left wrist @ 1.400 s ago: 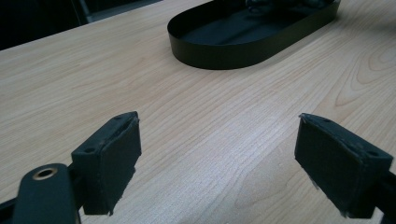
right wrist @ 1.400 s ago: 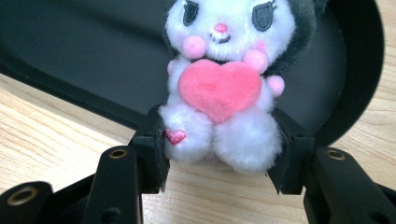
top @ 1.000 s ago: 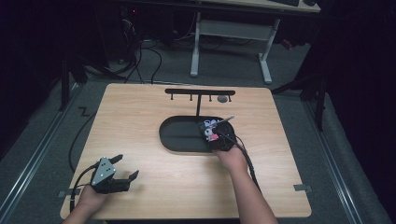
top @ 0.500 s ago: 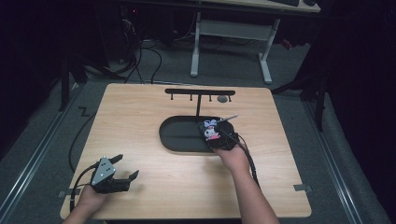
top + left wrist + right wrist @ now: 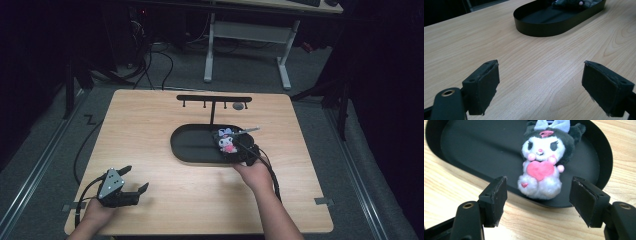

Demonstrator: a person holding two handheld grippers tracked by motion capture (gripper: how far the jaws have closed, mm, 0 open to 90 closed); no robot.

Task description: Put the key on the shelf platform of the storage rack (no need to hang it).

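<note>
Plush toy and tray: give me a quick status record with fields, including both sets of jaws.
toy: plush toy with pink heart, lying in the tray's right end, lower part on the rim
tray: black oval tray, mid-table
right gripper: jaws have just been opening; now apart, toy just beyond them, pads not touching it
left gripper: jaws wide, nothing between, over bare table
rack: black hook rack behind the tray

Bright, evenly lit table (image 5: 150,125) amid dark surroundings; soft focus, slight grain.
</note>
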